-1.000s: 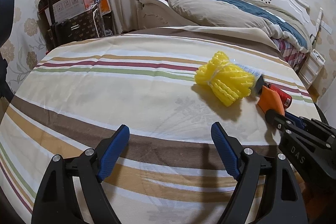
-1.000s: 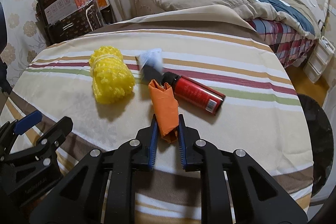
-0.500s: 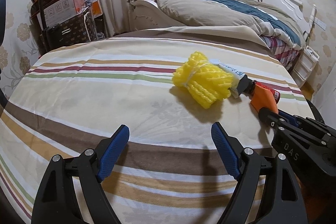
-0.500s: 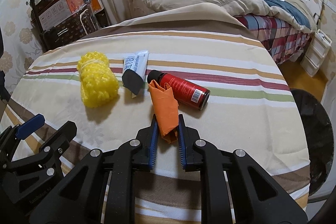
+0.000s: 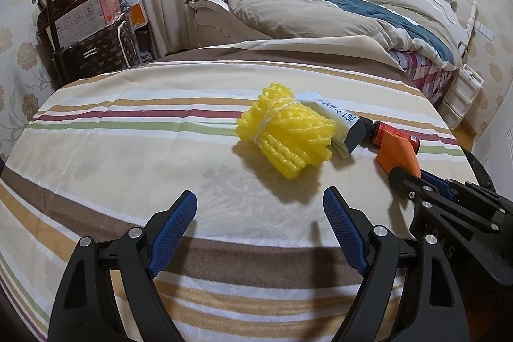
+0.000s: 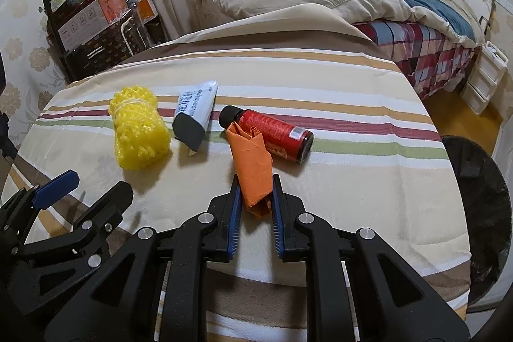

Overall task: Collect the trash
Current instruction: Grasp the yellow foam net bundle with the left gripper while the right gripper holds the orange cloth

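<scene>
Your right claw (image 6: 253,204) is clenched on the orange paper wad (image 6: 251,162) above the striped counter (image 6: 352,181); carry it to the dark bin (image 6: 477,213) at right. Your left claw (image 5: 256,210), released and empty, can line up on the yellow foam netting (image 5: 285,133) without nudging the white tube (image 5: 340,117)

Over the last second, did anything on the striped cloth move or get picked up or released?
Nothing was picked up or released. The left claw is open and empty, now aimed closer to the yellow foam net bundle. The right claw stays shut on the folded orange paper. The white tube and red can lie as before.
</scene>
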Available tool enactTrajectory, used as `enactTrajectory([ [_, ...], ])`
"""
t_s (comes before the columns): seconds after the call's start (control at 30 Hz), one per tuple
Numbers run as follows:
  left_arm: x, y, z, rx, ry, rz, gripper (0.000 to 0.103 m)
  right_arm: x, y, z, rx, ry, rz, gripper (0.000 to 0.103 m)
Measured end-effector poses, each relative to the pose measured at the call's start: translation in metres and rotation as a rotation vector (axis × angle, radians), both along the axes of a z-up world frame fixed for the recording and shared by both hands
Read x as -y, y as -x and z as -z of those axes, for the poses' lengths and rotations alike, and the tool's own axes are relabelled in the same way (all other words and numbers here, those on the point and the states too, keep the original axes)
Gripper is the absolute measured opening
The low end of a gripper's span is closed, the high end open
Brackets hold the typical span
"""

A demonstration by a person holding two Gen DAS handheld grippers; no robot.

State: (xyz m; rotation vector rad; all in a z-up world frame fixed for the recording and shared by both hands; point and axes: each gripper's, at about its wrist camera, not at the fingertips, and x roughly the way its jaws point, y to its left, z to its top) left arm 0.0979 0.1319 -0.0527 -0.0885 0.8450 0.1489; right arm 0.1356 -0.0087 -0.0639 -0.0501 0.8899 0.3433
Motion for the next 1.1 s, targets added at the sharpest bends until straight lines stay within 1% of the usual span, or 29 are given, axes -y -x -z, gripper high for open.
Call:
enactTrajectory([
  [0.73, 0.01, -0.03, 0.002, -0.02, -0.009, 0.013, 0.082, 0.009, -0.006, 0.0, -0.008, -0.016, 0.006, 0.017],
  [0.93, 0.005, -0.04, 0.003, -0.032, 0.004, 0.007, 0.083, 0.01, -0.008, 0.0, -0.008, -0.019, 0.006, 0.017],
  [1.07, 0.001, -0.044, 0.005, -0.046, 0.029, 0.004, 0.082, 0.01, -0.008, 0.0, -0.008, -0.018, 0.006, 0.017],
  [1.1, -0.001, -0.043, 0.005, -0.043, 0.036, 0.001, 0.079, 0.01, -0.009, 0.0, -0.008, -0.019, 0.006, 0.017],
])
